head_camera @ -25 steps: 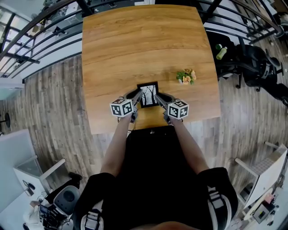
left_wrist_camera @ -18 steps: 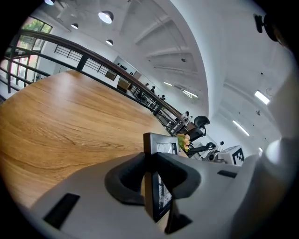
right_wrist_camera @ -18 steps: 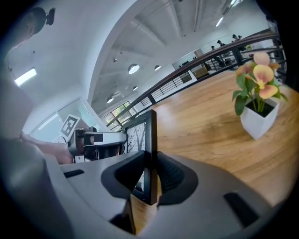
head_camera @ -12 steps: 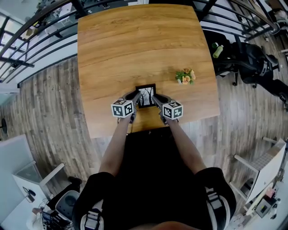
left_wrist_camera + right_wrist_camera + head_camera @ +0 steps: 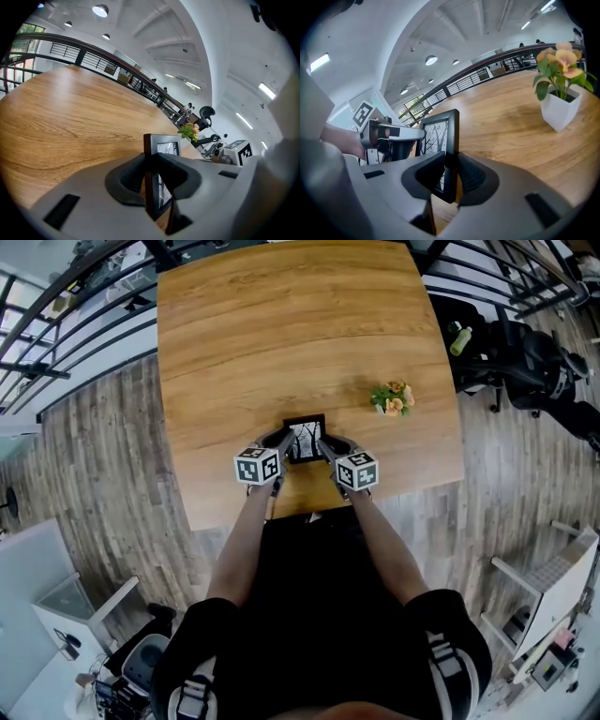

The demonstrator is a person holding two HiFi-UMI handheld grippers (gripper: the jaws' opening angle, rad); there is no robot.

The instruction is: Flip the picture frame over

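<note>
Broad bare bench [image 5: 281,334] wood beyond and left of the upright picture frame [image 5: 306,440] near the front edge. Well apart to the right, a small potted plant [image 5: 392,399] in the way. Railing [image 5: 98,61] past the far edge.

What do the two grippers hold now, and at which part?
Both hold the picture frame: the left gripper clamps its left edge, the right gripper its right edge.

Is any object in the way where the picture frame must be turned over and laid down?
Nothing visible is. The left gripper and right gripper clamp the picture frame by its side edges; the potted plant stands on the table well to its right, apart.
</note>
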